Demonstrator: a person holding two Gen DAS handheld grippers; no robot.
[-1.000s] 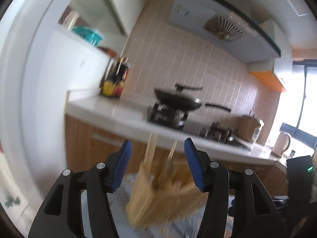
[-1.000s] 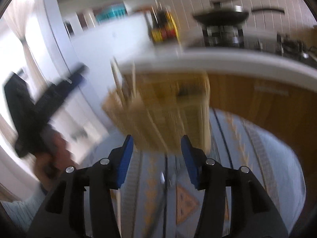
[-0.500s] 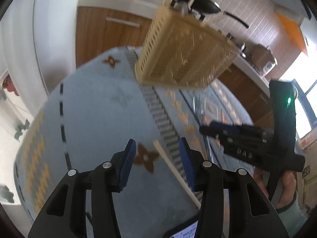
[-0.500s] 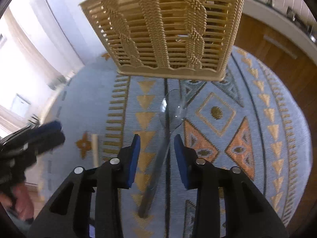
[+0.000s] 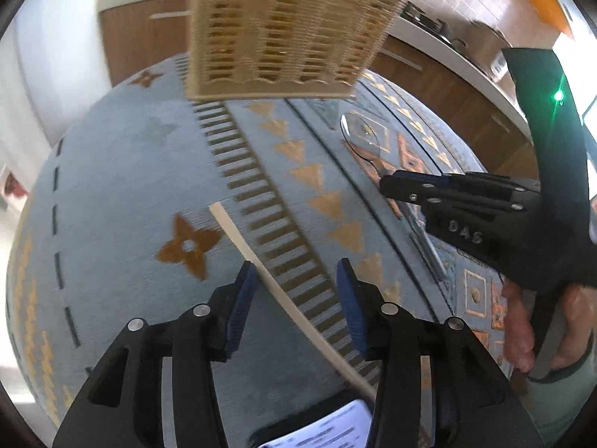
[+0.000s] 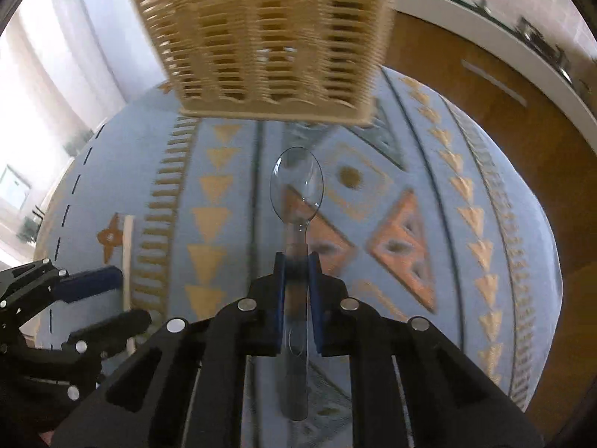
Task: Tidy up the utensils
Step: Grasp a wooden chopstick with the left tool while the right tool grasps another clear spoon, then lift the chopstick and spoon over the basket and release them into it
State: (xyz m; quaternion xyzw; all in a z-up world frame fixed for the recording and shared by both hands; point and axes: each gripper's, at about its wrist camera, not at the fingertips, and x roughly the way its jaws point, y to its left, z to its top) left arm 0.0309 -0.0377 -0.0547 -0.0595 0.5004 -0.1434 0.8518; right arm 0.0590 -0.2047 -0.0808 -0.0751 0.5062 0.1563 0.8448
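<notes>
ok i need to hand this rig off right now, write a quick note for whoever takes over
Right gripper: shut on the handle of the clear plastic spoon, bowl pointing toward the basket; spoon looks still low over the tablecloth.
Left gripper: open, fingers either side of the wooden chopstick, which lies flat on the cloth; not gripped.
Woven basket: stands at the far side of the table, beyond both utensils.
Done: spoon gripped. What the basket already holds cannot be seen.
Left: put the spoon in the basket, close on the chopstick and put it in too.
</notes>
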